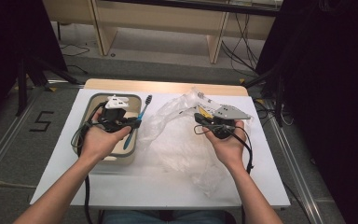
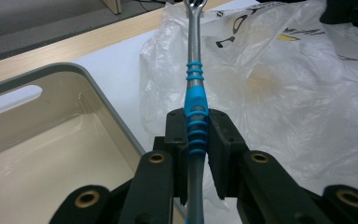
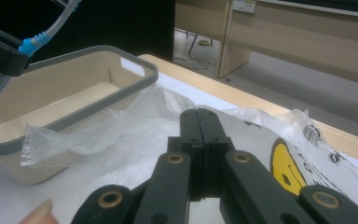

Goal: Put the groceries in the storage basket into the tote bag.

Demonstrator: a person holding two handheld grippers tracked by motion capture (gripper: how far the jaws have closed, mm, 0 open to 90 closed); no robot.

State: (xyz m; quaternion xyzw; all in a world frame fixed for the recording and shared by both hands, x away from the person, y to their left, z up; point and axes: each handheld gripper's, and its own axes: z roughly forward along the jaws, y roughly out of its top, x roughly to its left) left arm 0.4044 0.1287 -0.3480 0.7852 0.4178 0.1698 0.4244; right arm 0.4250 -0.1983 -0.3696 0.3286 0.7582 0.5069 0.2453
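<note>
Presently, your left gripper (image 2: pixel 196 140) was clamped on the toothbrush (image 2: pixel 195 93) at its blue ribbed grip, jaws pressed to either side of the handle. Taking the beige tray (image 1: pixel 87 103) as the landmark, you held the brush just above the tray's right rim — its long axis ran along that rim, away from you, with the head at the far end and the handle tail nearest your wrist. The clear plastic bag (image 1: pixel 182 140) lay crumpled to the right of the tray, one fold touching the tray wall. Your right gripper (image 3: pixel 199 135) rested over the bag, further from the tray, jaws closed together on nothing visible. In my judgement the left hand was the nearer one — a move into either the tray or the bag would turn on tipping that long axis down.
</note>
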